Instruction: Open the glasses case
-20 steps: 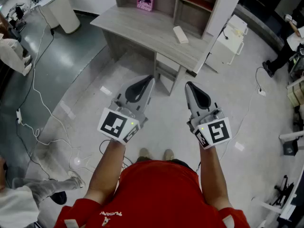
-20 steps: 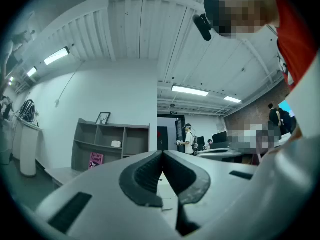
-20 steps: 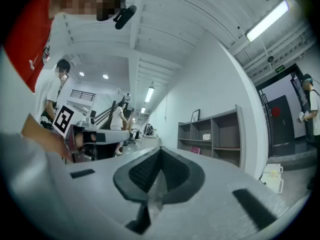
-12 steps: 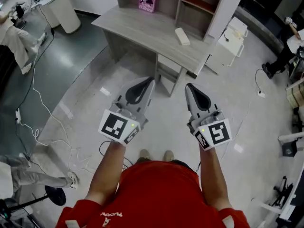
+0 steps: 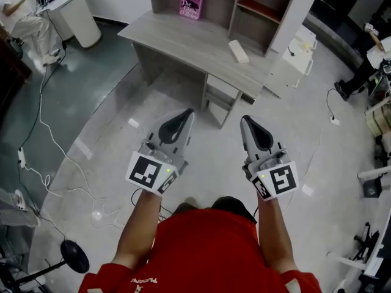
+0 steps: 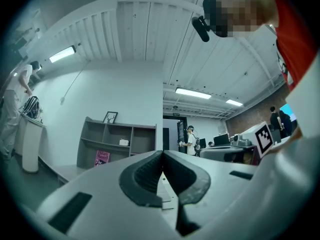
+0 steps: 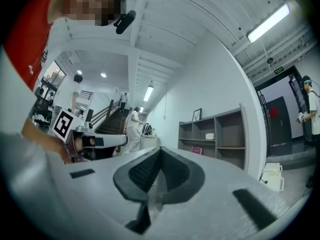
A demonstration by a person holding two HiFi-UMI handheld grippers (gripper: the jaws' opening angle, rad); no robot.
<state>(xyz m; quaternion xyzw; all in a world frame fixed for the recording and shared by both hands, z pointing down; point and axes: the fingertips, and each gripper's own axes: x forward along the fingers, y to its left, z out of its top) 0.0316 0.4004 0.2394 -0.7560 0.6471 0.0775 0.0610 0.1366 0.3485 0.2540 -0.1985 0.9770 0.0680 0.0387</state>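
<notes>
A cream glasses case (image 5: pixel 238 51) lies closed on the grey wooden desk (image 5: pixel 183 41), in front of the desk's shelf unit. My left gripper (image 5: pixel 186 113) and right gripper (image 5: pixel 245 121) are held side by side in the air over the floor, well short of the desk and pointing toward it. Both are shut with nothing between the jaws. In the left gripper view the left gripper (image 6: pixel 162 153) shows dark pads pressed together. The right gripper (image 7: pixel 160 150) looks the same in its own view. The case cannot be made out in either gripper view.
A pink book (image 5: pixel 192 3) stands in the shelf unit. A white cabinet (image 5: pixel 297 50) sits right of the desk. Cables (image 5: pixel 52 142) trail over the floor at left, near a round stand base (image 5: pixel 74 255). A person in white (image 5: pixel 24 11) stands by a white counter (image 5: pixel 79 14).
Both grippers sit a little lower in the head view and stay shut. The person in white at the left edge has moved to the far-left corner. My feet have dropped out of sight.
</notes>
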